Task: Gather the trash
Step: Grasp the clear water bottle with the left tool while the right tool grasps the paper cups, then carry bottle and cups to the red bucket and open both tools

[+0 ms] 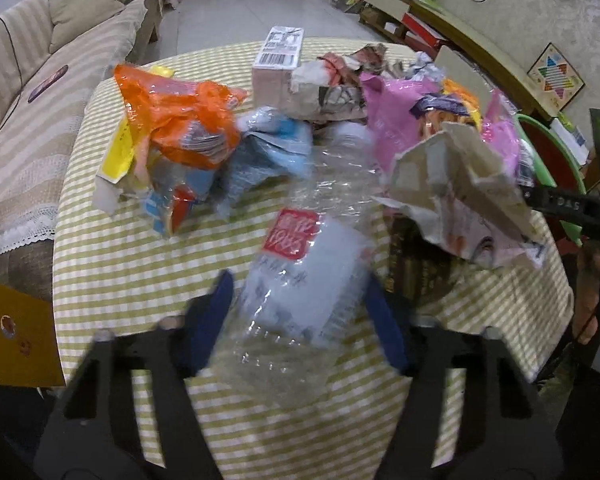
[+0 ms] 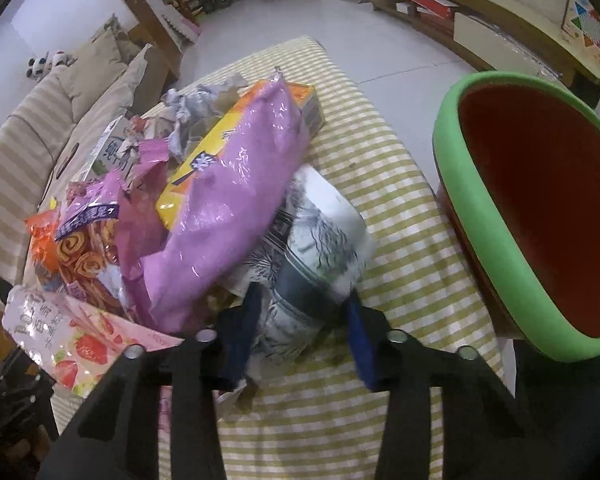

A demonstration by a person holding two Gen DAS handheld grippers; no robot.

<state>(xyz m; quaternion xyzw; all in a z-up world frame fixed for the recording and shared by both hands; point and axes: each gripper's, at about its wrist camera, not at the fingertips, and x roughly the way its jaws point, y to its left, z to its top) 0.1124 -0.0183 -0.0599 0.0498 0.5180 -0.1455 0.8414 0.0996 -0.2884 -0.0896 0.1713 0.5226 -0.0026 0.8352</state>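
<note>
**Both tongs clamped on trash amid a crowded table**

The left gripper (image 1: 300, 312) pinches a crushed clear plastic bottle (image 1: 300, 272) between its blue pads, over the striped tablecloth (image 1: 132, 264). Beyond it lie an orange wrapper (image 1: 176, 120) and a pink box (image 1: 278, 58) — crumpled paper (image 1: 460, 184) crowds the right. The right gripper (image 2: 304, 328) is closed on a grey-printed wrapper (image 2: 320, 240), pressed against a pink bag (image 2: 236, 208). A green-rimmed red bin (image 2: 500, 216) stands just beside the table.
</note>
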